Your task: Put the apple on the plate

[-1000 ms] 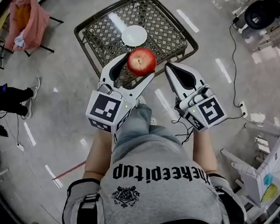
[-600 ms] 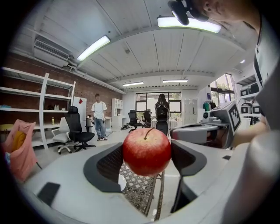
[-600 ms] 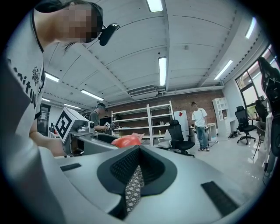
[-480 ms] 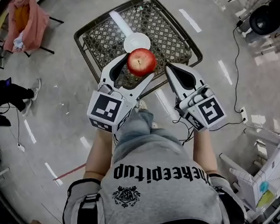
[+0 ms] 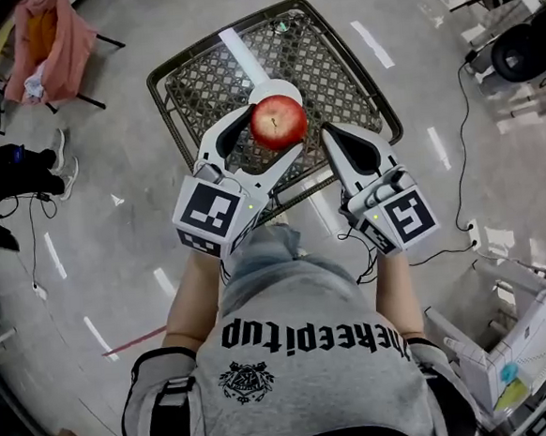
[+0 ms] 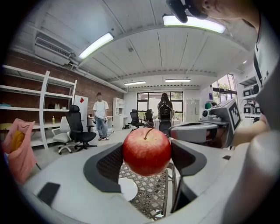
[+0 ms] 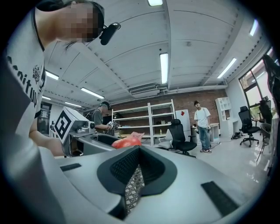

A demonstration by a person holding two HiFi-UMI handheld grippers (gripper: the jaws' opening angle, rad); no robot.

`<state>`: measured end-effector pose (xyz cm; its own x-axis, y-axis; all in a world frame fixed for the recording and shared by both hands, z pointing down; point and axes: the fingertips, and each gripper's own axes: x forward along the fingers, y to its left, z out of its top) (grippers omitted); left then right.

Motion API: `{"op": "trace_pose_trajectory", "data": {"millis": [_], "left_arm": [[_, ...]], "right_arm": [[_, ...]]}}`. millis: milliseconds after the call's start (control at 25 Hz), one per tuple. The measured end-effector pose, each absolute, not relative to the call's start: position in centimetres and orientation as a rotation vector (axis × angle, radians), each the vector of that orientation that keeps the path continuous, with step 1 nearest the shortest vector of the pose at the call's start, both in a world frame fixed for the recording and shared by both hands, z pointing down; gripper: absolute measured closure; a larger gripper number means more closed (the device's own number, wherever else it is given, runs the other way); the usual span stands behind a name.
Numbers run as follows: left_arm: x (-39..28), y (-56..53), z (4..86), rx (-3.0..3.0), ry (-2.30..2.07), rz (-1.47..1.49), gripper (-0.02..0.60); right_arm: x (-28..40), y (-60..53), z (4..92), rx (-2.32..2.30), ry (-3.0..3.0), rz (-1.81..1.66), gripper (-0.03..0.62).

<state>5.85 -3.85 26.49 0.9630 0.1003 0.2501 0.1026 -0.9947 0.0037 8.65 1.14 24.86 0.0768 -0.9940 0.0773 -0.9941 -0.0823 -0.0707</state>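
Apple [image 5: 279, 122]: red, stem up, pinched between the two jaws of your left claw [image 6: 146, 161]. In the left gripper view each dark pad presses one side of the fruit, which sits at the jaw tips and bulges above and below them.

From the head view, the apple is held in the air over the mesh surface [image 5: 336, 57]. It overlaps the near part of the white plate [image 6: 129, 189], so only the plate's far rim shows past it. In the left gripper view, the plate lies on the mesh below the apple and slightly to its left, not touching it.

Your right claw [image 5: 330, 134] is just beside the left one, over the near edge of the surface. Its jaws are pressed together with nothing between them, and its tips point toward the apple without touching it.
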Motion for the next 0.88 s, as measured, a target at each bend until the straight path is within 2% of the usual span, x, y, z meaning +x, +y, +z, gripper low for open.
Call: {"op": "trace_pose_trajectory", "data": {"millis": [880], "left_arm": [[8.3, -6.7, 27.4, -3.113, -0.071, -0.42, 0.219]], "right_arm": [[11.4, -2.6, 25.4, 2.213, -2.199, 0.175, 0.589]]}}
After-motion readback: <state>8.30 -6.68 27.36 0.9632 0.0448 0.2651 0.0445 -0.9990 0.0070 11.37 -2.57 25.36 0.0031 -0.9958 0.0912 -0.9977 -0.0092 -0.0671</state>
